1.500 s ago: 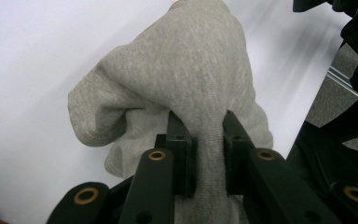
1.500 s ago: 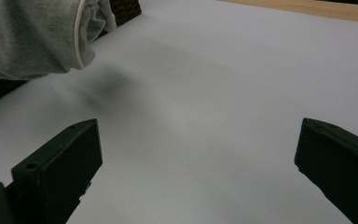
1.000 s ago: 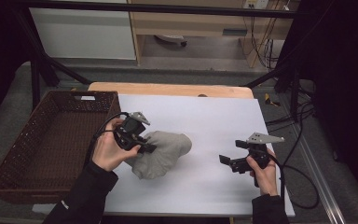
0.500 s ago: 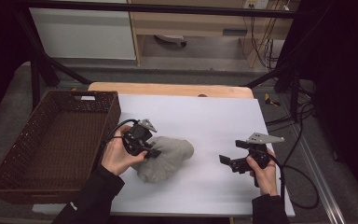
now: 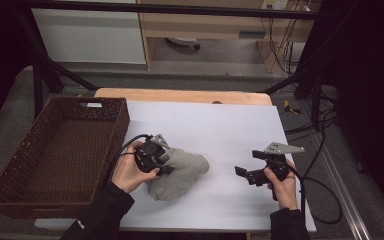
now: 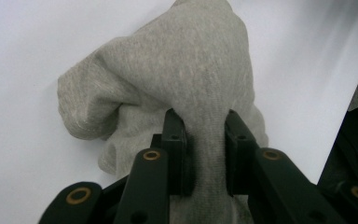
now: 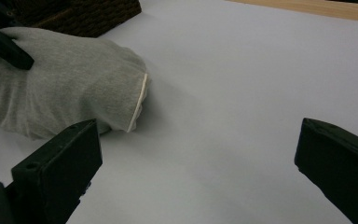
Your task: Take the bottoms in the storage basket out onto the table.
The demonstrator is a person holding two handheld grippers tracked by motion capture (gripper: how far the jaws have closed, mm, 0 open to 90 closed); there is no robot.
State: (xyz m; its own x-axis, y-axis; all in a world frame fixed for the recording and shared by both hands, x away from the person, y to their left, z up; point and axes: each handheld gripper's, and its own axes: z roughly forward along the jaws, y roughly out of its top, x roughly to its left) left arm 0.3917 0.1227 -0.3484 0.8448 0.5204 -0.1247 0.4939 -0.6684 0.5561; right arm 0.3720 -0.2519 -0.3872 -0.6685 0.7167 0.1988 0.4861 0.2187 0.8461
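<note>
Pinching a fold of the grey cloth (image 6: 186, 70), the left gripper (image 5: 166, 165) sits beside the brown basket (image 5: 55, 150), right gripper (image 5: 247, 175) fingers spread.

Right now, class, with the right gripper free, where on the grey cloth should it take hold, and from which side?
Probably the near hemmed edge of the grey cloth, approached level from the right gripper side. That end faces its open jaws, while the left gripper pinches a fold at the other.

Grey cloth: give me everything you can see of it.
The grey cloth is a soft knit garment, bunched into a rumpled heap on the white table, right of the wicker basket. A pale seam edge shows at its end in the right gripper view. The left gripper pinches a raised fold between its jaws; nothing else touches it.
</note>
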